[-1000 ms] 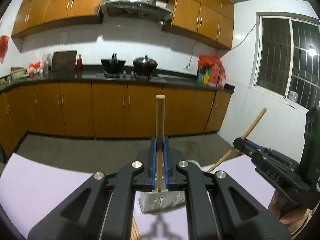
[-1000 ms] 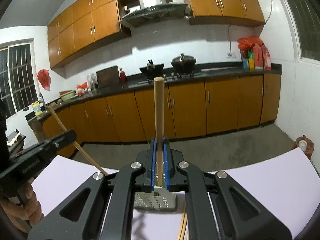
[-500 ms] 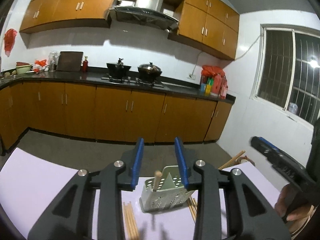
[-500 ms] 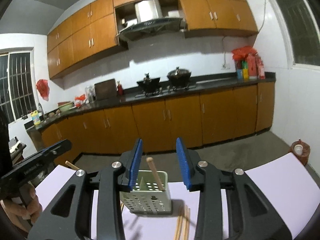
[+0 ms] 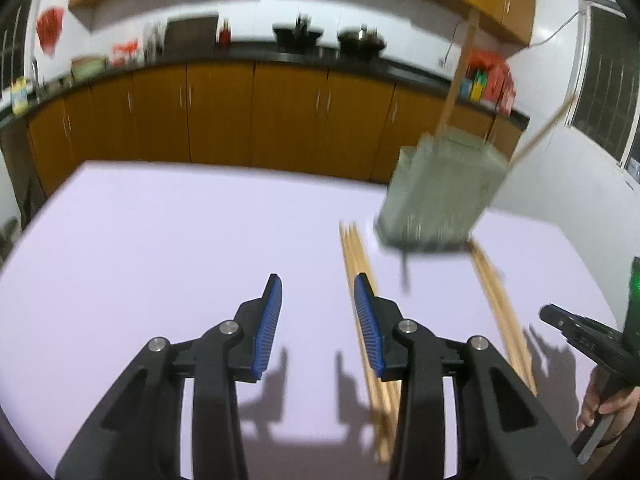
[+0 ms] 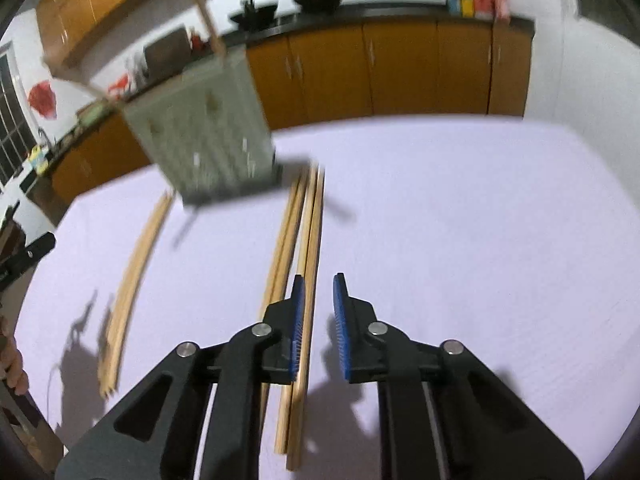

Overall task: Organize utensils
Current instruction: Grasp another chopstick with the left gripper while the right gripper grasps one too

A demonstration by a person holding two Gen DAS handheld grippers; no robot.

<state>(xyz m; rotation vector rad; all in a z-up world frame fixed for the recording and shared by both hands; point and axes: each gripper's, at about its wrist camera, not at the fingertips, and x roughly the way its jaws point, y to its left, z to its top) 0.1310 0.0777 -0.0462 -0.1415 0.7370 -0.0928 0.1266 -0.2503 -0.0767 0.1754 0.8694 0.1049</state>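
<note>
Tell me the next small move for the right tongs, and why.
Probably finish closing the right tongs on the chopstick lying between the jaws. They have just been closing, but a gap shows beside the right pad, so it is not gripped yet. The holder already has two sticks standing in it.

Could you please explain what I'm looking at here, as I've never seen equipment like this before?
There is no robot here: a person holds a pair of hand tongs in each hand, and a wide-angle camera on each looks forward along its blue-padded fingers. One picture comes from the left tongs, the other from the right tongs. Both have an open gap and hold nothing; the right pair has just been closing, with chopsticks lying beneath it. On the pale table stands a perforated utensil holder with two chopsticks standing in it. Two bundles of loose chopsticks lie flat on either side of it. The pictures are motion-blurred.
</note>
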